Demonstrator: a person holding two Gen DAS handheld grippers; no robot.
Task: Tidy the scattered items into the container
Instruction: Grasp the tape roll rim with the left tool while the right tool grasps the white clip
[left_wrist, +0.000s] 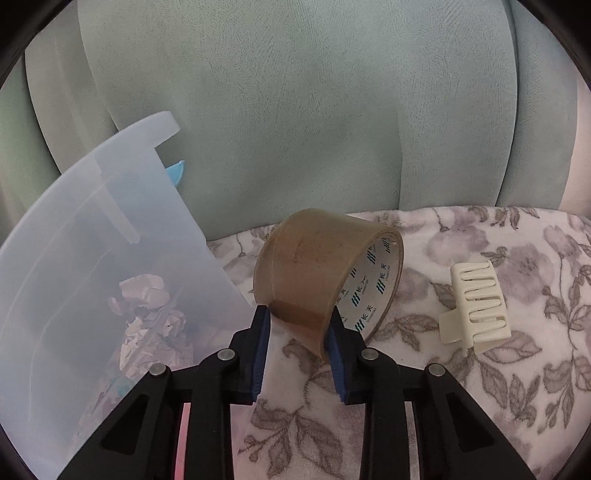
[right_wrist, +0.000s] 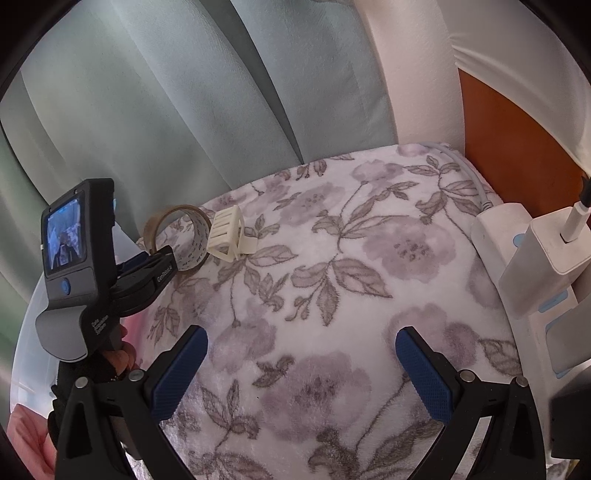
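Note:
My left gripper (left_wrist: 298, 317) is shut on a roll of brown packing tape (left_wrist: 325, 273), gripping its rim and holding it tilted just above the floral blanket (left_wrist: 461, 406). The translucent plastic container (left_wrist: 92, 266) stands at the left, with crumpled paper (left_wrist: 147, 314) and other bits inside. A cream hair claw clip (left_wrist: 474, 306) lies on the blanket to the right of the tape. In the right wrist view the left gripper (right_wrist: 147, 262), tape (right_wrist: 177, 236) and clip (right_wrist: 227, 236) show at the far left. My right gripper (right_wrist: 301, 365) is open and empty above the blanket (right_wrist: 332, 295).
Pale green sofa cushions (left_wrist: 295, 110) rise behind the blanket. A white power strip (right_wrist: 524, 266) with a plugged-in charger (right_wrist: 554, 240) lies at the right edge of the blanket, beside an orange-brown panel (right_wrist: 517, 147). A blue piece (left_wrist: 176, 172) sticks out behind the container.

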